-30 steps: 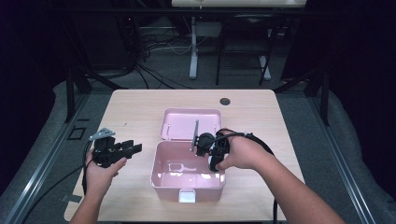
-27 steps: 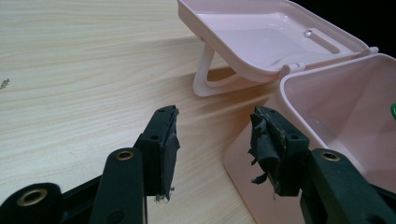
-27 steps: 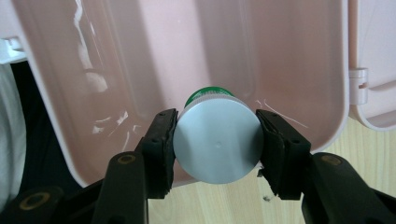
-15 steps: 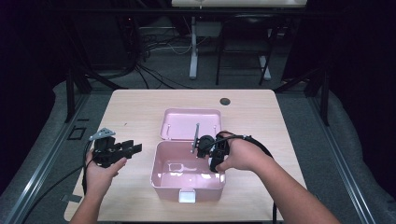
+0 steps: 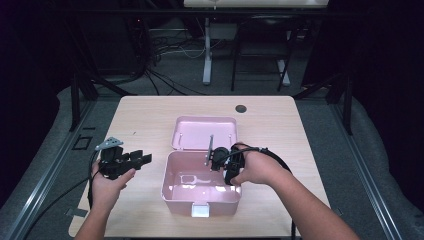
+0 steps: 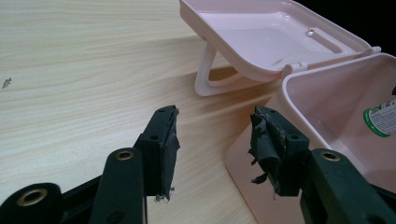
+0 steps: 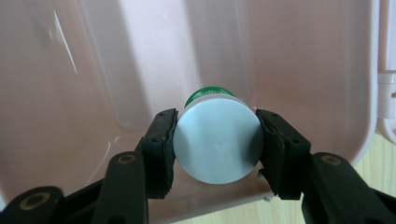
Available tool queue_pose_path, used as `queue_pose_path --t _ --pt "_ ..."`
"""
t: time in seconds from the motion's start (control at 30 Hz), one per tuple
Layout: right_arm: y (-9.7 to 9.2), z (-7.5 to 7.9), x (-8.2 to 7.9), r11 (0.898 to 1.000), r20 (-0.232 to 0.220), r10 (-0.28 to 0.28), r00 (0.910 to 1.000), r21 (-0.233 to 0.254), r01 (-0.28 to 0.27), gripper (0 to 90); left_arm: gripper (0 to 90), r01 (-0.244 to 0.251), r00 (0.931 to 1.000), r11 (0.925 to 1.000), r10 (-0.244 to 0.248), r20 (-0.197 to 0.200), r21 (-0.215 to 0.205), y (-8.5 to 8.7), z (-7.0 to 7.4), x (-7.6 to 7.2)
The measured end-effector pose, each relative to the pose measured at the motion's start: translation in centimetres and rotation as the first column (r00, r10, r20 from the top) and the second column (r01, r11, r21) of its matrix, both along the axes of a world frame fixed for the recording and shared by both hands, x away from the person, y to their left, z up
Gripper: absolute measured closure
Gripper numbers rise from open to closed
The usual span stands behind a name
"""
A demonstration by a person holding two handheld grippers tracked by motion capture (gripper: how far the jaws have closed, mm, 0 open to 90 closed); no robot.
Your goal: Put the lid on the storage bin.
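Light falls from overhead onto the table [image 5: 150, 125], leaving the room beyond the two grippers nearly black, with only cables and frame legs dimly readable. The high view is soft and slightly grainy, and its edges sink into darkness. Inside the pink box [image 5: 172, 187], just ahead of the right gripper [image 5: 216, 159], small white glints sit on the glossy floor. In the left gripper view the jaws are sharp, and the open lid [image 6: 261, 28] ahead casts a soft shadow on the wood. In the right gripper view the grey cap [image 7: 215, 140] between the jaws is evenly lit, while the box wall behind is hazy, with pale streaks of glare.
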State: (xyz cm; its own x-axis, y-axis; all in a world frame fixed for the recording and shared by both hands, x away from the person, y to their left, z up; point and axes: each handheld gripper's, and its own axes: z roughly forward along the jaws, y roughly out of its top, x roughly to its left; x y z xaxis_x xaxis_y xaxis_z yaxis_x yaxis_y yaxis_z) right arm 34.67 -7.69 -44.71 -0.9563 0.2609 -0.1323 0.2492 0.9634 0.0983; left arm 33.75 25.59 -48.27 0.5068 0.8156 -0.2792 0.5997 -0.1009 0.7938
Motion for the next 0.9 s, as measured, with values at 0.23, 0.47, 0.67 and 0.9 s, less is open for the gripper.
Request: queue_pose_path --t 0.23,0.47,0.67,0.9 --pt "0.1 -0.5 0.1 1.0 -0.005 0.002 1.0 0.01 -0.002 50.1 50.7 0.001 1.0 1.0 -0.001 0.0 0.0 0.0 0.0 0.0" --pt "0.1 -1.2 0.2 1.0 0.007 0.007 0.9999 0.001 -0.007 50.1 50.6 0.0 1.0 1.0 0.0 0.0 -0.001 0.0 0.0 0.0" --pt "0.1 -1.5 0.4 1.0 0.009 0.009 0.9999 -0.01 -0.009 50.1 50.7 -0.001 1.0 1.0 0.001 0.0 0.0 0.0 0.0 0.0" --pt "0.6 -2.1 0.6 0.999 0.01 0.032 0.9994 -0.024 -0.032 50.1 50.7 0.001 1.0 1.0 -0.001 -0.003 0.001 0.0 -0.1 0.0"
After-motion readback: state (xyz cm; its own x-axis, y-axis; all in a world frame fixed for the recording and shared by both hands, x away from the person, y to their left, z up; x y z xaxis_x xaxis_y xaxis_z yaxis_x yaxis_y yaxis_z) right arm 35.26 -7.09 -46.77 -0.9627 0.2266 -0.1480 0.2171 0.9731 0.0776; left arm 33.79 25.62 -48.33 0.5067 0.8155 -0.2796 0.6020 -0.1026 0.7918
